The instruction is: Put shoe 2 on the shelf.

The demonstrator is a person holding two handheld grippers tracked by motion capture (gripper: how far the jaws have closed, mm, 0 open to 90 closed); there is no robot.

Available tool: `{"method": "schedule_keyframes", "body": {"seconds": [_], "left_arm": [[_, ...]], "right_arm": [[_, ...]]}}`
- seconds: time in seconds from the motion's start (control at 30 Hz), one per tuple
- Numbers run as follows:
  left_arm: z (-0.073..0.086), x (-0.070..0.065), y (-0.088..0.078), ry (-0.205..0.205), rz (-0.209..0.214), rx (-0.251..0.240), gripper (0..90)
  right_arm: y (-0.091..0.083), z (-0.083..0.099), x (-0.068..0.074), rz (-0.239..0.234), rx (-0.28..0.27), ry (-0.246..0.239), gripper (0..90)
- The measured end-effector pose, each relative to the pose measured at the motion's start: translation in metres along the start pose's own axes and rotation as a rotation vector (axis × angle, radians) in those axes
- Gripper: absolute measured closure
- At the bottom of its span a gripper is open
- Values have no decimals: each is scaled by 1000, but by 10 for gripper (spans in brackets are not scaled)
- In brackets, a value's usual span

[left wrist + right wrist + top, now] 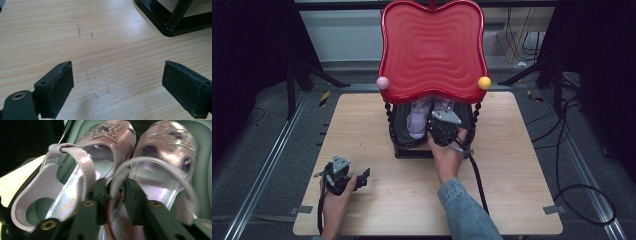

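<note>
Two pink sandals lie side by side in the dark lower tray of a stand. The left sandal has a glitter star on its toe; the right sandal looks blurred. My right gripper reaches under the red top to them. Its jaws stand a little apart on either side of the right sandal's inner rim and do not visibly press it. My left gripper rests low over the wooden table at the front left, jaws wide open with bare wood between them.
The stand's wavy red top tray overhangs the sandals, with a pink ball and a yellow ball at its front corners. Twisted black posts hold it up. The stand's black base lies ahead of the left gripper. Cables trail over the floor on the right.
</note>
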State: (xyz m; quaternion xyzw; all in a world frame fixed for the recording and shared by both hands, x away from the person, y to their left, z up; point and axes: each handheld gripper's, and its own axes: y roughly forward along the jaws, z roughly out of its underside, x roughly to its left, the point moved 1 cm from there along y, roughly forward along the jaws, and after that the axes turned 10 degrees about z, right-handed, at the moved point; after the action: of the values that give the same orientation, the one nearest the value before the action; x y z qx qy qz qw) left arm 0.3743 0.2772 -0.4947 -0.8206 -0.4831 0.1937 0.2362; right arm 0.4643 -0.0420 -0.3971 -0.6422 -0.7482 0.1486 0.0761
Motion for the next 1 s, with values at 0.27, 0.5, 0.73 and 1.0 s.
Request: {"method": "schedule_keyframes", "body": {"seconds": [0.27, 0.5, 0.73, 1.0], "left_arm": [[0, -1, 0, 2, 1, -1, 94], [-1, -2, 1, 4, 4, 0, 95], [-1, -2, 1, 5, 3, 0, 95], [-1, -3, 1, 5, 4, -1, 94]], "right_arm": [[-12, 5, -2, -9, 1, 19, 685], [-20, 0, 2, -41, -11, -7, 855], [-32, -4, 3, -42, -36, 9, 726], [-28, -6, 12, -38, -21, 19, 489]]}}
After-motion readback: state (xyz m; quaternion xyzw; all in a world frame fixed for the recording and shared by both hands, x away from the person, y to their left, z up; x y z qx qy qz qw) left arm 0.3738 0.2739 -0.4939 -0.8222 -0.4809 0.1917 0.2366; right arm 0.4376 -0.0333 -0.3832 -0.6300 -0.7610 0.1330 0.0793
